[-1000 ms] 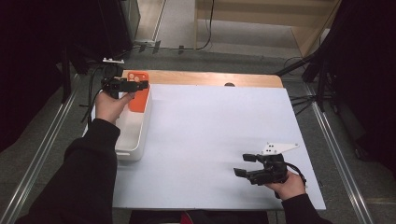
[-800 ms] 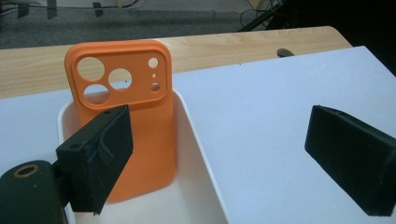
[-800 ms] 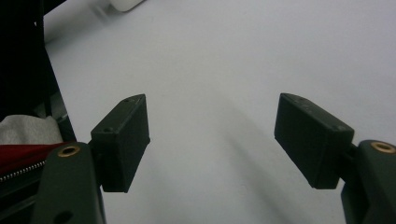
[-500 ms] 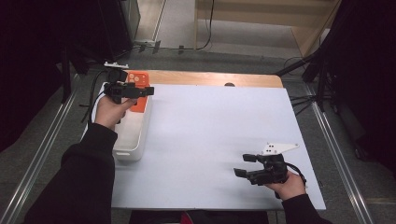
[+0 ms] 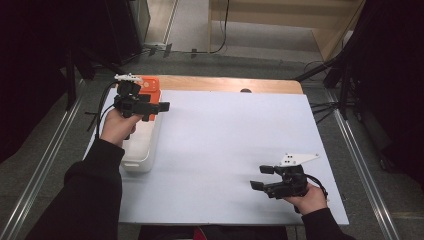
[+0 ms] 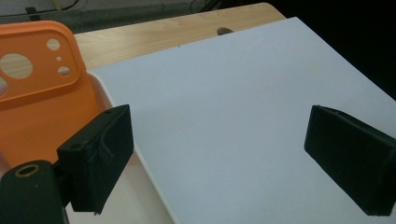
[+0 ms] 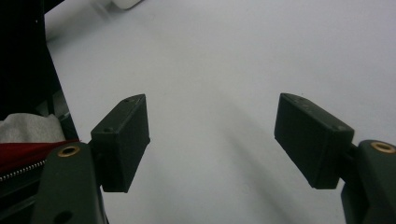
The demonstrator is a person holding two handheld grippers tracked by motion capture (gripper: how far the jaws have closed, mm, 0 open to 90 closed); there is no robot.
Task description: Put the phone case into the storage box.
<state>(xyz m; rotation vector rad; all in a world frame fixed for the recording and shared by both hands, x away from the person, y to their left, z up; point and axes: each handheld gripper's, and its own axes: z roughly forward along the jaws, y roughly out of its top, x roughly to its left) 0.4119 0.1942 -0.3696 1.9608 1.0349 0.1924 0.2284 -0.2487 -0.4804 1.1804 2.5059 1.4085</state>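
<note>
Two claws, both empty with jaws apart. Left claw (image 5: 162, 106) hovers over the white bin (image 5: 142, 150) at the table's (image 5: 225, 150) left edge; the orange plate (image 6: 42, 93) with round holes leans in the bin's far end, just beside the left jaw. Right claw (image 5: 261, 177) idles low over the bare sheet, well apart from it all. Likely step: grab the plate. Best to bring the jaws across its top edge, square to the face, clear of the bin wall. Plate's seating in the bin is hard to read, possibly tilted.

Left tongs (image 5: 162, 106) raised, jaws wide apart, empty; right tongs (image 5: 261, 177) low, jaws apart, empty.
</note>
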